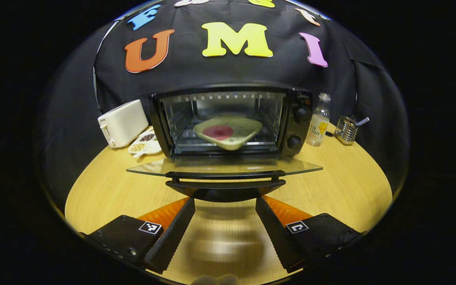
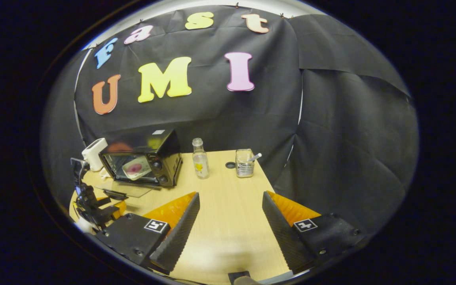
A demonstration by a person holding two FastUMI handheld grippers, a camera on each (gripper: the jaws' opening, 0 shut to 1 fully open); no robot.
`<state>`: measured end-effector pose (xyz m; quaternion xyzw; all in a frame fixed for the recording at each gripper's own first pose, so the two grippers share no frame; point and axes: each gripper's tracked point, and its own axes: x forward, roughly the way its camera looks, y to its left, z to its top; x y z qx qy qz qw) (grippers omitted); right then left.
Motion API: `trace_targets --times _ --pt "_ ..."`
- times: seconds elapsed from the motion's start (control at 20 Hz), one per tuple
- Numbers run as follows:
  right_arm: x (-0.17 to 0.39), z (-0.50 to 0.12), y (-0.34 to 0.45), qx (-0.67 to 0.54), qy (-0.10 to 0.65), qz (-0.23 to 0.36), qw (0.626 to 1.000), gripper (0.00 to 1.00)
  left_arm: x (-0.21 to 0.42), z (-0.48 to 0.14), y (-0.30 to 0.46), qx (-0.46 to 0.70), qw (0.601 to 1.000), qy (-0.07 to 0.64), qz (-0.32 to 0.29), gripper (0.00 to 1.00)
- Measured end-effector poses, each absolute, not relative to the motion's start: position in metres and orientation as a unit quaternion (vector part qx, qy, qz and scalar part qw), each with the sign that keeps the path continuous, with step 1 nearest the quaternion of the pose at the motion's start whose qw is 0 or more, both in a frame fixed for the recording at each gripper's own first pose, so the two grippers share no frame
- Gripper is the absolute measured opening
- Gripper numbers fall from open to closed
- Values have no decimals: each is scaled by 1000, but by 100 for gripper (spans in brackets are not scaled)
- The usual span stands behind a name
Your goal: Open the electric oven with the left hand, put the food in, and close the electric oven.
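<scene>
The black electric oven (image 1: 299, 118) stands at the back of the round wooden table with its glass door (image 1: 224, 166) folded down flat. Inside, on the rack, rests a pale plate with a red round food (image 1: 228, 132), tilted slightly. My left gripper (image 1: 225, 204) is open, its fingertips just below the door's black handle (image 1: 225, 175), touching nothing. In the right gripper view the oven (image 2: 166, 152) sits far left with the plate (image 2: 136, 168) inside. My right gripper (image 2: 231, 198) is open and empty over the table. The left gripper (image 2: 93, 204) appears at that view's left edge.
A white toaster (image 1: 122, 122) and small white dishes of grains (image 1: 145, 142) stand left of the oven. To its right are a clear bottle (image 1: 318, 120) and a metal mesh holder (image 1: 346, 130) with a utensil. A dark bottle cap (image 2: 230, 165) lies on the table.
</scene>
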<state>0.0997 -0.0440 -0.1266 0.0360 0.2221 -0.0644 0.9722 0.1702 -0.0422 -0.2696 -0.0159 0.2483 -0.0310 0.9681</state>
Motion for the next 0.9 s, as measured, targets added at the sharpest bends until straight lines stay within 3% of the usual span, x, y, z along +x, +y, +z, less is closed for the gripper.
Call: trace_targets --times 0.2,0.9 --pt "100 -122 -46 35 214 -58 974 96 207 -205 -39 -16 983 181 -22 97" --pt "89 -121 -41 38 197 -41 979 100 177 -207 -39 -19 982 185 -20 98"
